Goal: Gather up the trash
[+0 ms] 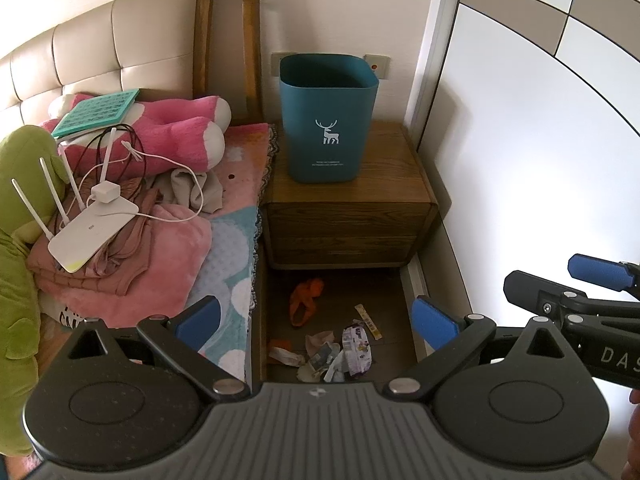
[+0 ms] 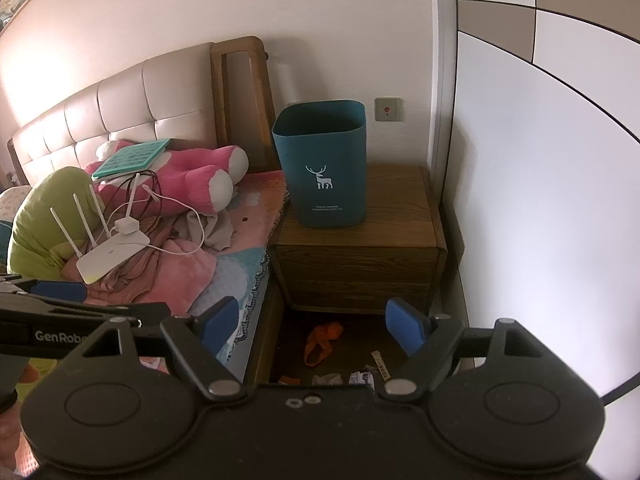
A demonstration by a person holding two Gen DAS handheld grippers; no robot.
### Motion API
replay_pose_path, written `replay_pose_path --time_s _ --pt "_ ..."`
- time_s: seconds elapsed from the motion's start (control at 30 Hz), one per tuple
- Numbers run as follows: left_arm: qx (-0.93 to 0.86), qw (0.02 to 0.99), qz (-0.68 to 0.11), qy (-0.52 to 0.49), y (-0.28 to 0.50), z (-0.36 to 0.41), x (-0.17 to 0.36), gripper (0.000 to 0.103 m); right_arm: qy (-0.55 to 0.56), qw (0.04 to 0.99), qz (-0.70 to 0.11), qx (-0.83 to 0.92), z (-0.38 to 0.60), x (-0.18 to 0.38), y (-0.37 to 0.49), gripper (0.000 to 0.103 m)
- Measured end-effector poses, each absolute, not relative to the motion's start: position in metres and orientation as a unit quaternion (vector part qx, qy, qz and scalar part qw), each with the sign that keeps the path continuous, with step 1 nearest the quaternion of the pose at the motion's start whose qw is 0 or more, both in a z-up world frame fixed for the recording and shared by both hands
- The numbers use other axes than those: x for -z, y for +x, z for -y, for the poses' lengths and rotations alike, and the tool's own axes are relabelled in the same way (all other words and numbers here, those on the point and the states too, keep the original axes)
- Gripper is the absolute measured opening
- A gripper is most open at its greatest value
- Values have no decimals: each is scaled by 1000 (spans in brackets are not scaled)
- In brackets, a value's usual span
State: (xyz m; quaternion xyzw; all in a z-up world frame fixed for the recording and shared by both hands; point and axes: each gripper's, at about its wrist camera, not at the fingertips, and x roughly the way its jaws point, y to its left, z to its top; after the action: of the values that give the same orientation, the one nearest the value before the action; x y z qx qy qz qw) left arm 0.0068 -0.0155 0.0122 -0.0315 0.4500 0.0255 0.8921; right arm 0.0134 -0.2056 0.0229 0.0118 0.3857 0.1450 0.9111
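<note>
Several bits of trash lie on the dark floor between bed and nightstand: an orange scrap (image 1: pixel 306 301), a thin yellow stick packet (image 1: pixel 369 322), a purple-white wrapper (image 1: pixel 358 346) and crumpled paper (image 1: pixel 320 354). The orange scrap (image 2: pixel 322 342) and packet (image 2: pixel 381 365) also show in the right wrist view. A teal bin (image 1: pixel 328 116) with a white deer stands upright on the wooden nightstand (image 1: pixel 396 184); it also shows in the right wrist view (image 2: pixel 326 164). My left gripper (image 1: pixel 316 316) is open and empty, above the trash. My right gripper (image 2: pixel 314 326) is open and empty, above the floor gap.
The bed on the left holds a white router (image 1: pixel 90 232) with cables, a pink plush (image 1: pixel 176 136), a green plush (image 1: pixel 20 184) and pink blankets (image 1: pixel 160 248). A white wardrobe door (image 1: pixel 540 140) bounds the right. The floor gap is narrow.
</note>
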Motion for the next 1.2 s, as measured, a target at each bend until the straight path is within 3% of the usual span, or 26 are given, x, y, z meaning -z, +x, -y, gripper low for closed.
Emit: replay_pose_path --time_s 1.2 --pt "9 895 -446 -25 48 -19 7 103 17 905 -399 -147 186 -11 54 81"
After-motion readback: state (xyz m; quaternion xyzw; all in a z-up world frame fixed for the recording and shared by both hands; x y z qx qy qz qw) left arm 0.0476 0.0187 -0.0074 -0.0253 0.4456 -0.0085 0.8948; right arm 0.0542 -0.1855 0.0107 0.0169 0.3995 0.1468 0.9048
